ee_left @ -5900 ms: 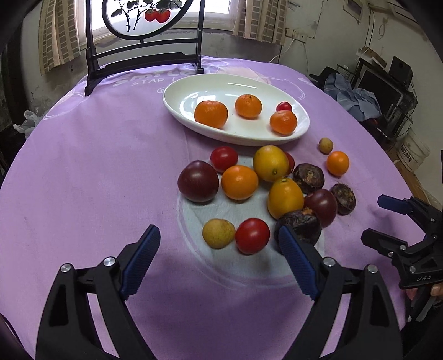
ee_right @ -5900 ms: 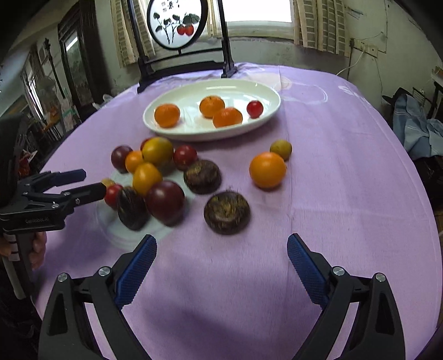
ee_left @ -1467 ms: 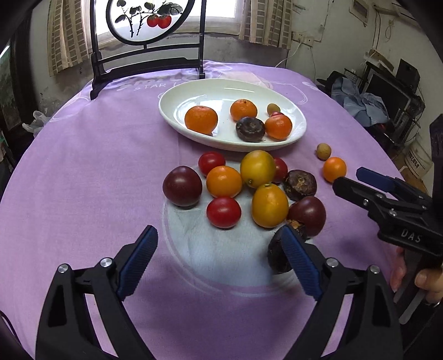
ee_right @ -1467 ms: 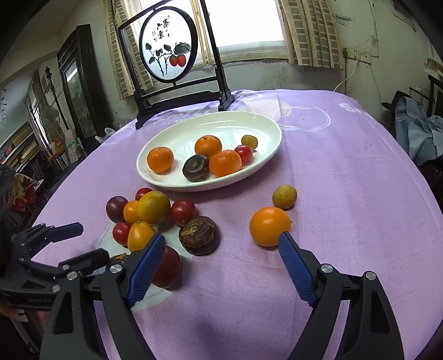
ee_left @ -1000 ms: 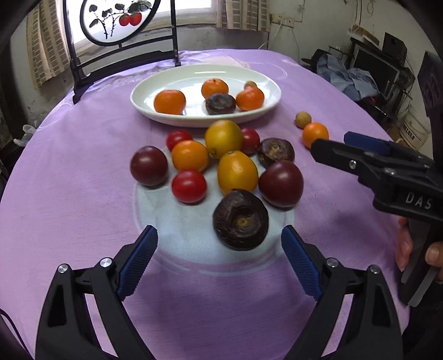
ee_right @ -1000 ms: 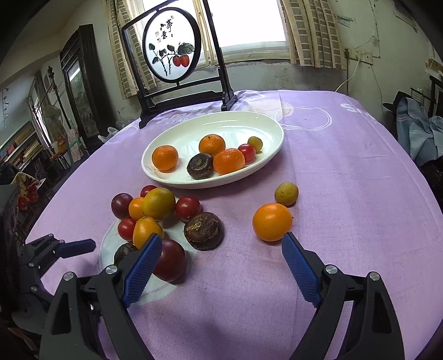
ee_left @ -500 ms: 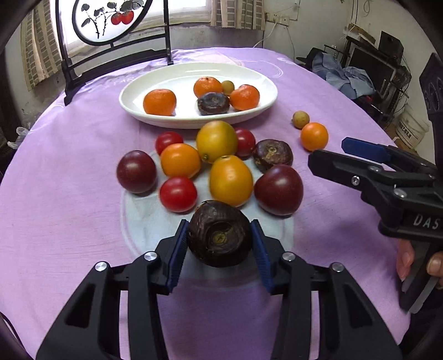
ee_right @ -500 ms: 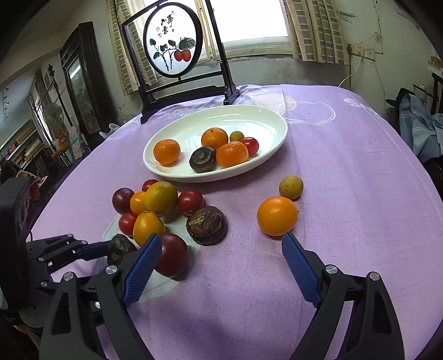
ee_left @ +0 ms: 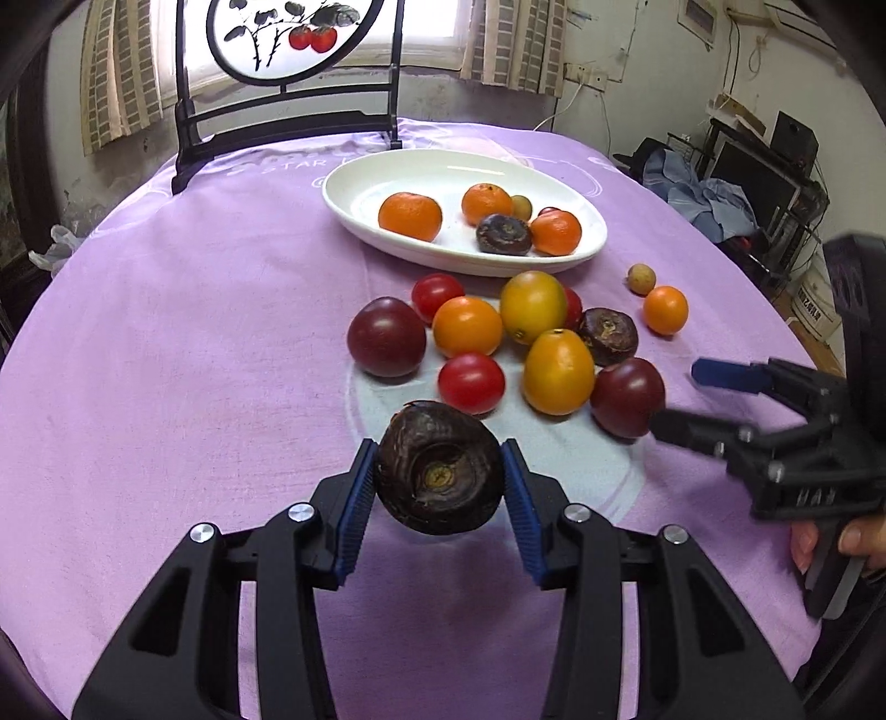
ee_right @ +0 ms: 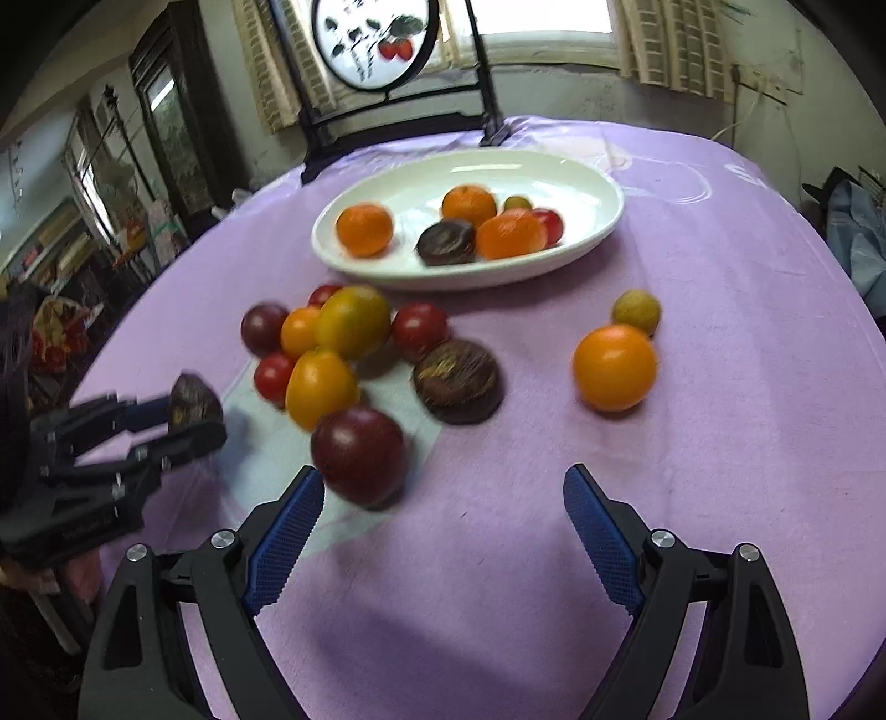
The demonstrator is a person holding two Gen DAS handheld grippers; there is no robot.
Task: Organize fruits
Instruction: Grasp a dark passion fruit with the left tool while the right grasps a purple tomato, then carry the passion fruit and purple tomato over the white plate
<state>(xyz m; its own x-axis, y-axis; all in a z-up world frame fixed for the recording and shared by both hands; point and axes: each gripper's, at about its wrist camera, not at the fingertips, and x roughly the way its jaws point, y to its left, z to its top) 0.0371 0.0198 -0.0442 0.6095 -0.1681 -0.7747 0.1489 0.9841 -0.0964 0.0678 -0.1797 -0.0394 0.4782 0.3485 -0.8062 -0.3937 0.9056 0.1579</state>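
Observation:
My left gripper is shut on a dark brown wrinkled fruit and holds it above the purple cloth, nearer than the fruit pile; it also shows in the right wrist view. The white oval plate at the back holds several fruits, among them another dark brown fruit. Loose fruits lie between: red tomatoes, a dark purple plum, oranges and a yellow one. My right gripper is open and empty, just behind a dark purple plum.
An orange and a small yellow-green fruit lie apart at the right. A third dark brown fruit sits by the pile. A black stand with a round painted panel is behind the plate. Cluttered furniture stands beyond the table's edge.
My left gripper closed on the dark brown fruit and has lifted it off the cloth. My right gripper has moved forward toward the dark purple plum.

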